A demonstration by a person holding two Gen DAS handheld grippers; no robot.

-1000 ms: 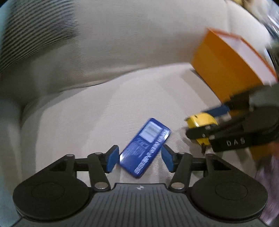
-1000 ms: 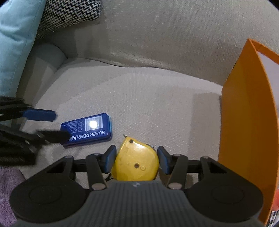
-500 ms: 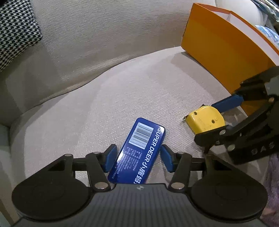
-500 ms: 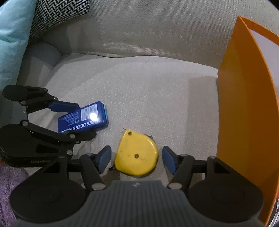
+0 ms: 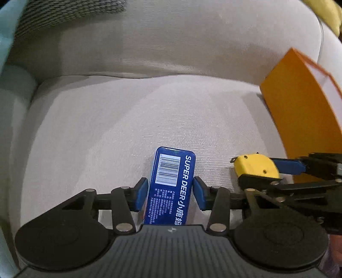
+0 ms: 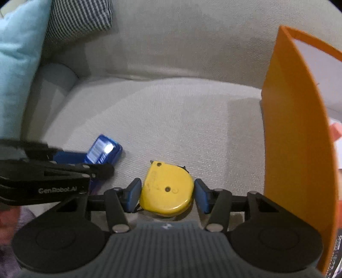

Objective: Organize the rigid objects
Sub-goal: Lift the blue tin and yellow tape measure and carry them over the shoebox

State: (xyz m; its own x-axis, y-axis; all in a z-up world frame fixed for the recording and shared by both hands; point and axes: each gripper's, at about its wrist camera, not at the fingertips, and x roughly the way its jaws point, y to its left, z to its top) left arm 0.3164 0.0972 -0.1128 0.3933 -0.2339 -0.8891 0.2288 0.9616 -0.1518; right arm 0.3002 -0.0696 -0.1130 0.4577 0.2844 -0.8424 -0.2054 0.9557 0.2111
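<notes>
A blue "SUPER DEER" tin [image 5: 171, 184] lies on the beige sofa seat [image 5: 132, 128]. It sits lengthwise between the pads of my left gripper [image 5: 170, 193], which touch or nearly touch its sides. A yellow tape measure [image 6: 167, 190] sits between the pads of my right gripper [image 6: 167, 195], touching or nearly touching them. The tape measure [image 5: 254, 166] and right gripper also show at the right of the left wrist view. The tin [image 6: 104, 149] and left gripper show at the left of the right wrist view.
An open orange box [image 6: 295, 136] stands on the seat at the right, close to the right gripper; it also shows in the left wrist view [image 5: 299, 111]. A light blue cushion [image 6: 19, 57] and a checked cushion [image 6: 79, 17] lean at the back left.
Both grippers have moved forward around their objects and narrowed on them. The blue tin now lies straight between the left pads; the tape measure sits deeper between the right pads.
</notes>
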